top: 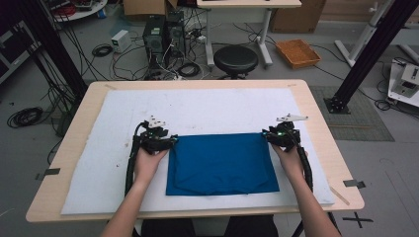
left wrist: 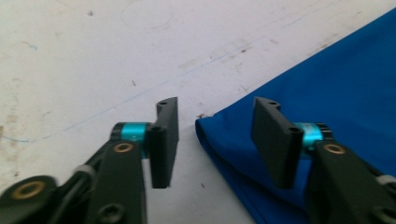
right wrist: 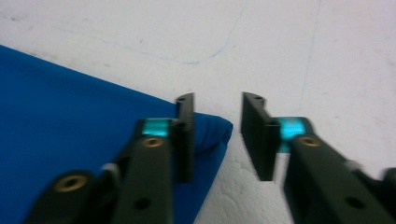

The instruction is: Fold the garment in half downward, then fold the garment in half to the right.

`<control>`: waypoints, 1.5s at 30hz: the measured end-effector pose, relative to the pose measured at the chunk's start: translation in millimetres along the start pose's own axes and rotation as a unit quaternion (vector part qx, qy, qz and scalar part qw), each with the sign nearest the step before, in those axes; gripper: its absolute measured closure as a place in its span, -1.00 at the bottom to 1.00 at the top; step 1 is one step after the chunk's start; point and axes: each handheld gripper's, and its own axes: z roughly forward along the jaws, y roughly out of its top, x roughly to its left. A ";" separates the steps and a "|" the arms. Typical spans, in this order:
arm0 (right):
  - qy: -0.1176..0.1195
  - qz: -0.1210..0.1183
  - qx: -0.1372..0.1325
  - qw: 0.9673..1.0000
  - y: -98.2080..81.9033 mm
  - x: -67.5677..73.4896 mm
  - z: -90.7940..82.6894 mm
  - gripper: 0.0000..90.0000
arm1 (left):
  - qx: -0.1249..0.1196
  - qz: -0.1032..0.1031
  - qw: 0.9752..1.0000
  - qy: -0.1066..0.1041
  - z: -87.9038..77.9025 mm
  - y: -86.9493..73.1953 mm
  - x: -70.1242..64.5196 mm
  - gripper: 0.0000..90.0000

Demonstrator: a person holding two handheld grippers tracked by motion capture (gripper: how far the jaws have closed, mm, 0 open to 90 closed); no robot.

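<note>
A folded blue cloth (top: 221,163) lies flat on the white mat (top: 197,108), a rectangle between my two hands. My left gripper (top: 168,142) is at the cloth's far left corner and stands open. In the left gripper view the cloth corner (left wrist: 210,128) sits in the gap of the left gripper (left wrist: 215,140), with one jaw over the mat and the other over the cloth. My right gripper (top: 269,136) is at the far right corner, also open. There the cloth corner (right wrist: 217,128) pokes into the gap of the right gripper (right wrist: 217,137).
The mat covers most of a light wooden table (top: 316,123). Beyond the far edge stand a black stool (top: 235,59), computer towers (top: 163,32) with cables, and an orange tray (top: 297,53) on the floor. Black frame posts (top: 365,54) rise on the right.
</note>
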 end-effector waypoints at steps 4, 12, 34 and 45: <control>0.008 -0.004 -0.037 0.999 -2.3 -0.1 -26.5 0.06 | -0.031 0.030 0.999 0.001 -25.0 -2.5 -5.3 -0.14; 0.021 0.007 -0.089 0.996 -18.8 -1.2 -61.2 -0.10 | -0.086 0.046 0.995 0.004 -51.6 -11.2 -6.9 -0.21; 0.009 0.022 -0.104 0.994 -21.1 -13.6 -72.7 -0.15 | -0.093 0.028 0.995 0.000 -62.2 -14.6 -4.6 -0.25; 0.001 0.013 -0.112 0.994 -19.6 -9.0 -74.0 -0.15 | -0.076 0.026 0.997 -0.006 -63.6 -17.0 -12.6 -0.23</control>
